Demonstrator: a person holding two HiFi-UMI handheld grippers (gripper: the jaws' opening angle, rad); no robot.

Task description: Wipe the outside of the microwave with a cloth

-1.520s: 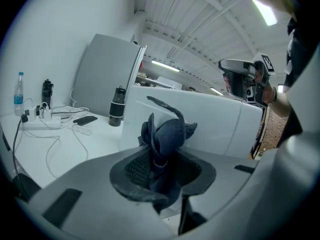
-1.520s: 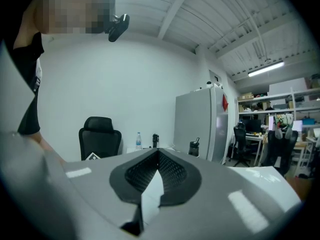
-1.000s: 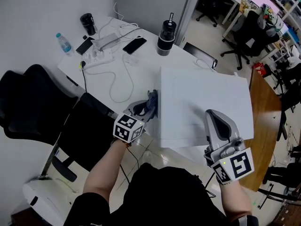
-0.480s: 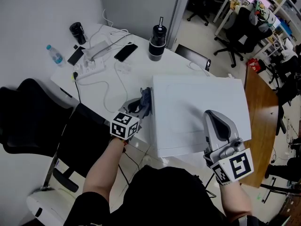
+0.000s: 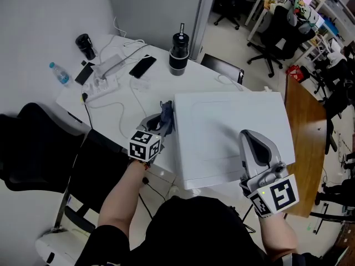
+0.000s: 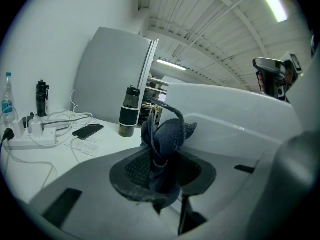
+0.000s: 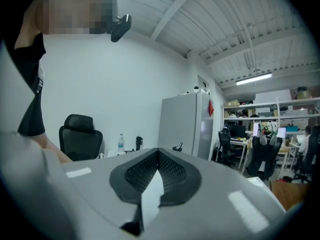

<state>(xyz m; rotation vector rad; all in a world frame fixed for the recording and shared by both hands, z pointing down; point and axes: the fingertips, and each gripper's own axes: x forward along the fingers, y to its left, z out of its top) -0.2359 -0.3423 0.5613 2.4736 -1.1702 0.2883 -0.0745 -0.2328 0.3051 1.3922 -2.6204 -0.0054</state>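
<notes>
The left gripper, its dark ribbed pads clamped on a bunched, dark blue terry cloth, holds that soft wad right at the left side wall of the microwave, a smooth white box with rounded top edges that stands on the white table. The right gripper, a rounded grey shell, lies over the microwave's flat top near its front right corner, with its jaws pressed together on nothing. A cylindrical black tumbler stands upright on the table behind.
</notes>
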